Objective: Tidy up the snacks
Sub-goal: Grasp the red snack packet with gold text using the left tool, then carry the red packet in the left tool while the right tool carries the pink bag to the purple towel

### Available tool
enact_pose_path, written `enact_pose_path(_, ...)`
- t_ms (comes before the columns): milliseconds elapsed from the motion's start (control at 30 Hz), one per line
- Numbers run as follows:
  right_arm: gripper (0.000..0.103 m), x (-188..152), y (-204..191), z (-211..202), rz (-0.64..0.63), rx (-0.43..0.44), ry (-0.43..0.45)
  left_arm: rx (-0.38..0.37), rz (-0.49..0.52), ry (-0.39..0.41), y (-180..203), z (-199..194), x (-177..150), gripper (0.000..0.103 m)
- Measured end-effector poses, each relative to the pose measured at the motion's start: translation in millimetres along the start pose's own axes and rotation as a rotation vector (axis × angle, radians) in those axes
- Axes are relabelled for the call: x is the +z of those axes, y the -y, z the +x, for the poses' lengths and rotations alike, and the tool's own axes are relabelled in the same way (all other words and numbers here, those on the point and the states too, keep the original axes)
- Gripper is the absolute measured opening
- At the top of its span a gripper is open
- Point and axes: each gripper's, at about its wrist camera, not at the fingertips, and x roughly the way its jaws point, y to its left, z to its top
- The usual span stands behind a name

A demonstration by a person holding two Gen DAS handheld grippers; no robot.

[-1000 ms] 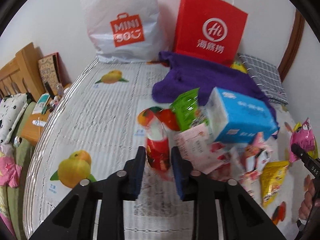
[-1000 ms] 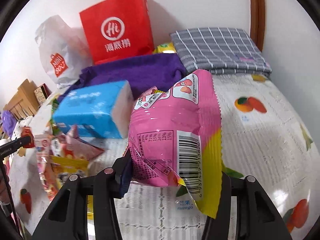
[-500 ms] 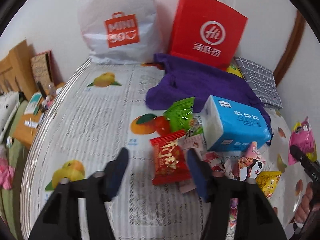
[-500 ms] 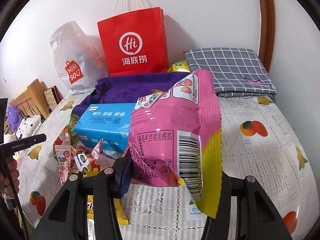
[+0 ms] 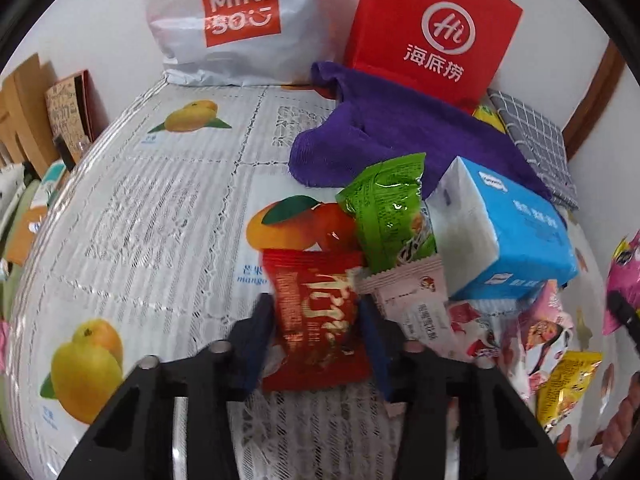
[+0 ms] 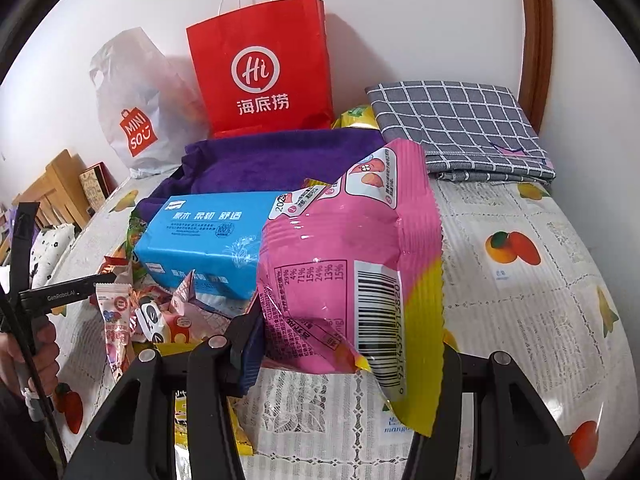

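the red snack packet (image 5: pixel 320 320), light and crinkly (likely slippery film), lies on the bed between the left tongs (image 5: pixel 318 338), apparently just closing on its sides, while the right tongs (image 6: pixel 348 344) clench a pink packet (image 6: pixel 348 256).

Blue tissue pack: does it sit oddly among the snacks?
Yes. The tissue pack is tilted, one end propped up on the snack pile instead of lying flat, and it is no snack.
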Motion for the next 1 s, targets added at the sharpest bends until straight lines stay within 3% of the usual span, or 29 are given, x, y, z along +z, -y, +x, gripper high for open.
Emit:
enact_pose_path(367,0.051,27,-13,-5,-0.042,0.022,0.022,-0.029,0.020,0.057,7,-42,23,0.036)
enact_pose_path(700,0.051,74,-24,-15,-0.148,0.070,0.033,-0.094,0.098,0.093,55,-67,52,0.036)
enact_pose_path(1000,0.051,92,-39,-12,-0.110,0.162,0.062,-0.156,0.118,0.079,93,-64,80,0.036)
